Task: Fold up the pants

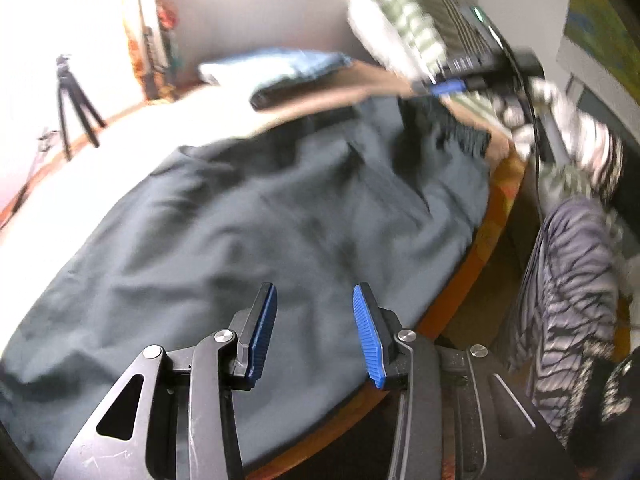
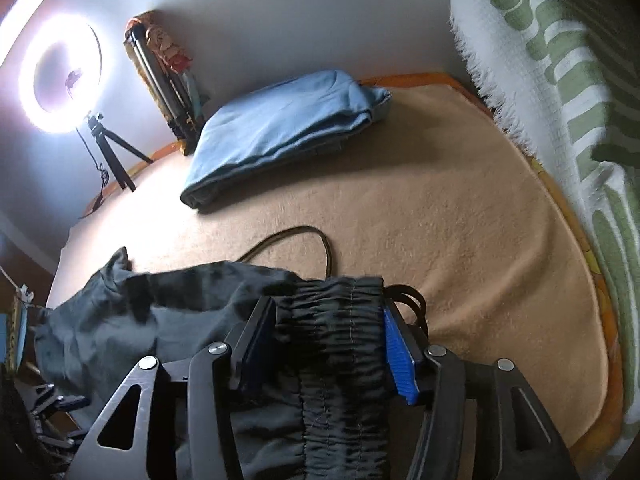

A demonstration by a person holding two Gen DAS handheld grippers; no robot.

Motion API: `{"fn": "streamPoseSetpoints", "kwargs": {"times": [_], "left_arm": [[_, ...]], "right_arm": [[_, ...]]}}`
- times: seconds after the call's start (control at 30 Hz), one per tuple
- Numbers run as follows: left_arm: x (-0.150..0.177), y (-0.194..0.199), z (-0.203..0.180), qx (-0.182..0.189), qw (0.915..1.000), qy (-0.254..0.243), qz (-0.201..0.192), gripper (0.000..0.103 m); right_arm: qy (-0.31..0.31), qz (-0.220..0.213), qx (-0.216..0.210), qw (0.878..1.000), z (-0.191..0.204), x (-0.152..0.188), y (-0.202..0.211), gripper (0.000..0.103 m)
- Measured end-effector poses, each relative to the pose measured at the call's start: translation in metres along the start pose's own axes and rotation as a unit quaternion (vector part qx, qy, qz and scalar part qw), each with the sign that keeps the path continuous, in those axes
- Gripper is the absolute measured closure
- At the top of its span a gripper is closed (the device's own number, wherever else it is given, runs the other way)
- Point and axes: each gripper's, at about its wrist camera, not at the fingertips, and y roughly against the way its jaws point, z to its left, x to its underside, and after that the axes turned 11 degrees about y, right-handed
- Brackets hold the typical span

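A: Dark grey pants [image 1: 248,216], creased and blurred, spread over the tan blanket [image 2: 460,216]; gathered elastic waistband [image 2: 336,320] wedged between the right gripper [image 2: 332,344] pads.

B: Grasping it, then. Left gripper [image 1: 316,332]?

A: Parted above the cloth, holding nothing.

B: Any writing?

A: None legible.

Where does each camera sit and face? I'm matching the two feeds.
Left wrist: behind the left gripper, looking down over dark pants; a patterned sleeve shows.
Right wrist: behind the right gripper, its jaws around the pants' waistband, facing the ring light.
Shared: pants, folded blue garment.
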Motion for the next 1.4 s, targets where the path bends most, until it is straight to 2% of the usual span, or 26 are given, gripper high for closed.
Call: {"fn": "streamPoseSetpoints", "kwargs": {"times": [0.17, 0.23, 0.33, 0.4, 0.57, 0.77, 0.87, 0.97, 1.03, 1.13, 1.4], "left_arm": [[-0.014, 0.069, 0.046, -0.016, 0.9958, 0.058, -0.068, 0.065], [-0.012, 0.094, 0.070, -0.028, 0.9922, 0.084, -0.088, 0.060], [0.004, 0.132, 0.118, -0.070, 0.9816, 0.137, -0.114, 0.058], [0.018, 0.150, 0.150, -0.084, 0.9723, 0.180, -0.123, 0.058], [0.072, 0.195, 0.227, -0.120, 0.9360, 0.295, -0.150, 0.058], [0.136, 0.227, 0.294, -0.181, 0.8907, 0.383, -0.165, 0.057], [0.160, 0.232, 0.319, -0.195, 0.8694, 0.421, -0.171, 0.057], [0.175, 0.233, 0.341, -0.207, 0.8521, 0.447, -0.177, 0.057], [0.181, 0.233, 0.352, -0.214, 0.8454, 0.456, -0.176, 0.057], [0.189, 0.228, 0.371, -0.229, 0.8399, 0.462, -0.170, 0.057], [0.198, 0.209, 0.405, -0.247, 0.8338, 0.469, -0.156, 0.057]], "right_arm": [[0.026, -0.038, 0.013, 0.999, 0.029, -0.012, 0.031, 0.038], [0.040, -0.055, 0.013, 0.998, 0.045, -0.018, 0.043, 0.036], [0.056, -0.070, -0.005, 0.996, 0.070, -0.027, 0.054, 0.033], [0.068, -0.074, -0.025, 0.995, 0.090, -0.032, 0.058, 0.033], [0.099, -0.075, -0.066, 0.990, 0.141, -0.042, 0.056, 0.033], [0.140, -0.074, -0.109, 0.981, 0.203, -0.050, 0.048, 0.033], [0.163, -0.069, -0.125, 0.976, 0.231, -0.053, 0.043, 0.033], [0.183, -0.062, -0.140, 0.971, 0.257, -0.057, 0.037, 0.033], [0.194, -0.056, -0.152, 0.967, 0.275, -0.058, 0.033, 0.033], [0.213, -0.048, -0.166, 0.962, 0.301, -0.057, 0.028, 0.033], [0.248, -0.025, -0.195, 0.949, 0.365, -0.057, 0.010, 0.033]]}}
